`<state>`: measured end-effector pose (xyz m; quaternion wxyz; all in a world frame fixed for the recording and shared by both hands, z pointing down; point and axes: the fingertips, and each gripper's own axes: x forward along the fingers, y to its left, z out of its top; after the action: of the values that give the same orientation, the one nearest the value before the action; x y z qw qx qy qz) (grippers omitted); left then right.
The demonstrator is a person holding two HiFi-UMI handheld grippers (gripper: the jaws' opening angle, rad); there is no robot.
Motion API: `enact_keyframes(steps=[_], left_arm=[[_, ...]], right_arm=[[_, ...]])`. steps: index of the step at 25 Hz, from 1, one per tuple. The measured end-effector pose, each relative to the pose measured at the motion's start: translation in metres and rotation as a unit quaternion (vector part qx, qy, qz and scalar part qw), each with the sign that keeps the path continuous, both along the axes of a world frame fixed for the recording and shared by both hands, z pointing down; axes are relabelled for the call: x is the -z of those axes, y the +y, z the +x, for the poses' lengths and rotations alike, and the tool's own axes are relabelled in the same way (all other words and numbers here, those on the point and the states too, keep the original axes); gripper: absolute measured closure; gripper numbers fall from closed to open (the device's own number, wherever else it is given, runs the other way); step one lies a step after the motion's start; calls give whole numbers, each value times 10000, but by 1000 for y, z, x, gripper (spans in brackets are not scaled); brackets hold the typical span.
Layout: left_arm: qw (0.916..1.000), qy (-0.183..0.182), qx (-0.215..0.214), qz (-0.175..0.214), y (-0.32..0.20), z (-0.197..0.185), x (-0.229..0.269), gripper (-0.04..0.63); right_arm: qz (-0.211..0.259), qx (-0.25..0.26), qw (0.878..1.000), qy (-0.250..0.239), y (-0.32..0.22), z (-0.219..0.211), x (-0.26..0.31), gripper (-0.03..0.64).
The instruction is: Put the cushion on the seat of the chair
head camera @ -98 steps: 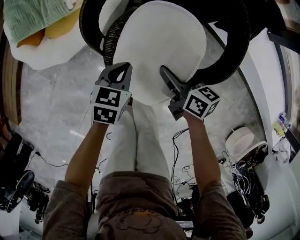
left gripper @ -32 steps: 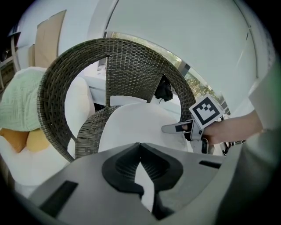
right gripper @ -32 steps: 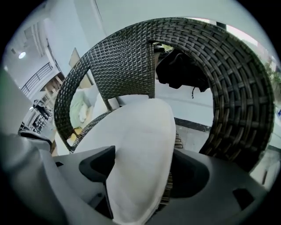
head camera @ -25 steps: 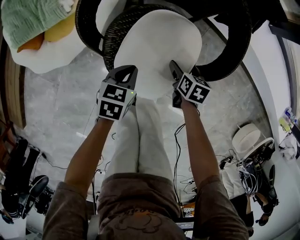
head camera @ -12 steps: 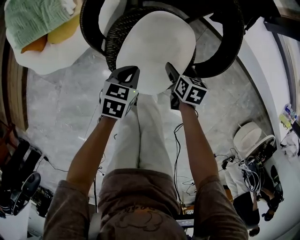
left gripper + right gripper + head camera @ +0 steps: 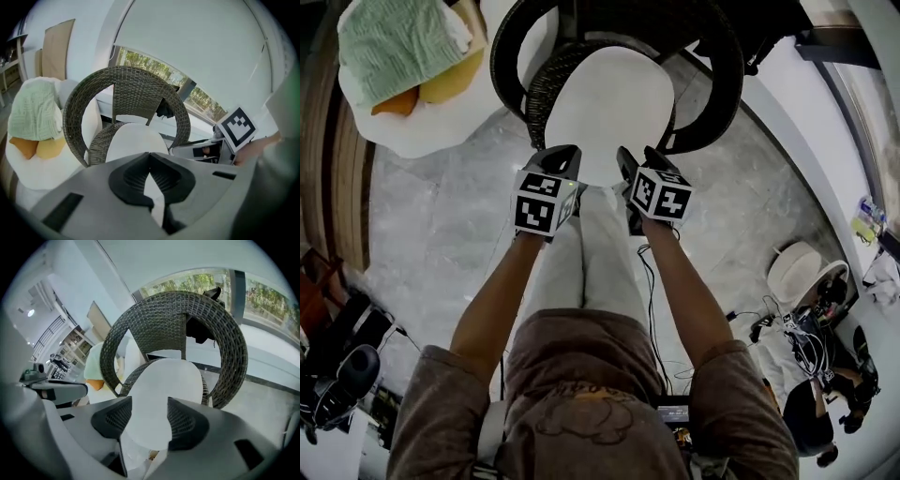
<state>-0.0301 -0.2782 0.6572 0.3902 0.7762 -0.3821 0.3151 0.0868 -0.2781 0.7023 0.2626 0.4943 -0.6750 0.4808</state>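
Head view: cushion (image 6: 609, 103) sits on chair (image 6: 724, 84) seat, prob. why L gripper (image 6: 565, 155) is pressed together empty & R gripper (image 6: 635, 157), jaws apart w/ nothing between, is closing.

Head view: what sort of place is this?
Probably a bright indoor lounge used for recording: a wicker chair with a white cushion, a polished stone floor, a big window onto trees, and loose cables.

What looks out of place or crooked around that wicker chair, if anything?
Nothing stands out. The white oval cushion lies flat on the seat of the dark woven wicker chair, roughly centred between its arms. The only untidy spot is a tangle of cables on the grey floor at the person's right.
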Motion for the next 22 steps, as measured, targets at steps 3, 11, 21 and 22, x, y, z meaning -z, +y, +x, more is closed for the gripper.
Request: enact_keyframes(steps=[3,11,21,22], left_arm=[[10000,60,27,6,6,1,28,589],[9998,143,-153,69,18,0,99,589],[9958,489,-711,305,44,10,197,589],[9949,521,-781,360,48,9,209,589]], right_arm=[[41,102,9999,-33,13,-7,30,383],[16,206,9990,-394,39,-28,106,403],[829,237,9926,-859,53,-37,229,527],[995,287,9899,-965,56,-40,246,548]])
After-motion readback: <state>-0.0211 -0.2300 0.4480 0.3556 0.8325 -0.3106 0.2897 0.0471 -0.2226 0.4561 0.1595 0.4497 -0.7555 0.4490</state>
